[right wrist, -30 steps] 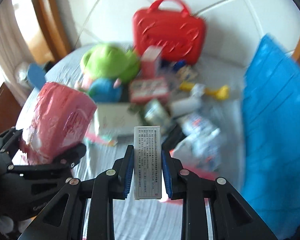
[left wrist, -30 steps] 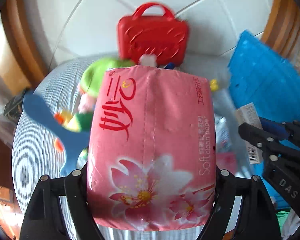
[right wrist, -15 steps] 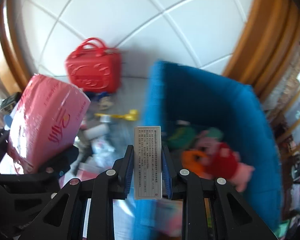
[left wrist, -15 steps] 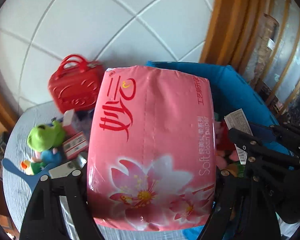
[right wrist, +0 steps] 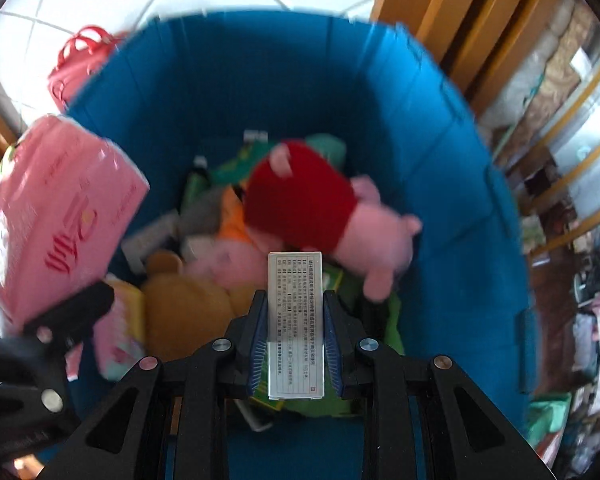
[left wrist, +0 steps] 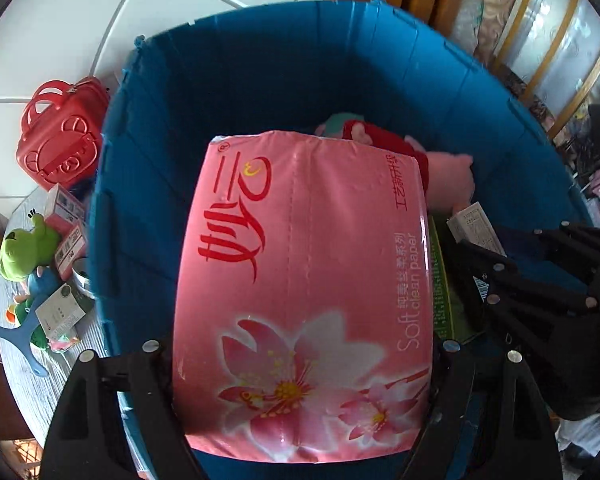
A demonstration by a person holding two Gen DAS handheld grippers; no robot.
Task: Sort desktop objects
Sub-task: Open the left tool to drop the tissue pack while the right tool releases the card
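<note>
While both grippers hang over the blue bin (left wrist: 284, 64), each one holds an item. The left gripper (left wrist: 300, 364) clamps a pink pack of tissue paper (left wrist: 304, 288) by its two sides, the pack standing lengthwise between the fingers with its flower print nearest the camera. The right gripper (right wrist: 296, 344) pinches a small white box (right wrist: 296, 320) printed with fine text, its blue pads (right wrist: 258, 344) pressed against the box's long edges. Below them, inside the bin, lie a pink plush pig in a red dress (right wrist: 324, 208), a brown plush (right wrist: 184, 304) and other soft things, partly blurred. Left of the bin, on the striped table (left wrist: 32, 384), sit a red carry case (left wrist: 60, 136), a green frog plush (left wrist: 26, 248) and several small cartons (left wrist: 66, 220).
</note>
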